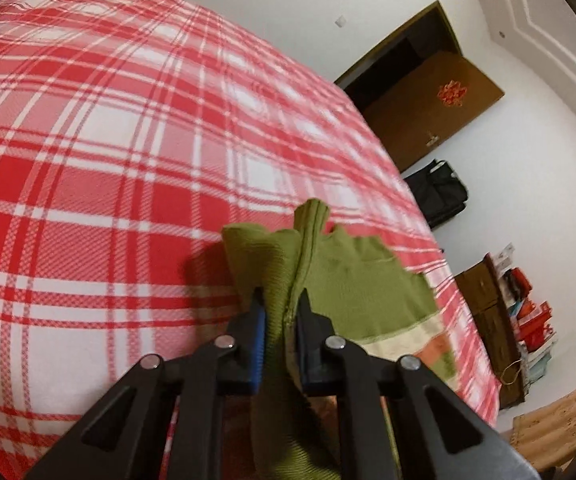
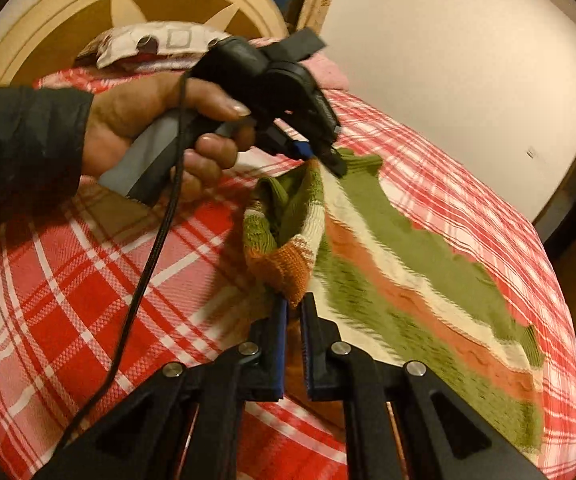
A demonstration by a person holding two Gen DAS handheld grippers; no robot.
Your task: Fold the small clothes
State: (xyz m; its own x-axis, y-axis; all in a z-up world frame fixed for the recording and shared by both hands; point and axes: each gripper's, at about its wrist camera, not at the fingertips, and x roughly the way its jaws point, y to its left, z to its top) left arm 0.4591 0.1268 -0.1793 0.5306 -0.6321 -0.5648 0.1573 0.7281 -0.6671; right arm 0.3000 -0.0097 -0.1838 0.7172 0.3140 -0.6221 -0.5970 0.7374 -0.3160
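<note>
My left fingers pinching the green sweater seam at lower centre, my right fingers clamped on its striped edge, bed beneath.

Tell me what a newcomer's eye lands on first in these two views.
First, the red-and-white plaid bedspread filling both views. Next, the small striped knit sweater in green, orange and cream, lying on it and pinched at two spots: the left gripper is shut on a green ribbed part, the right gripper on an orange-striped fold. In the right wrist view, the person's hand holds the left gripper's handle.
</note>
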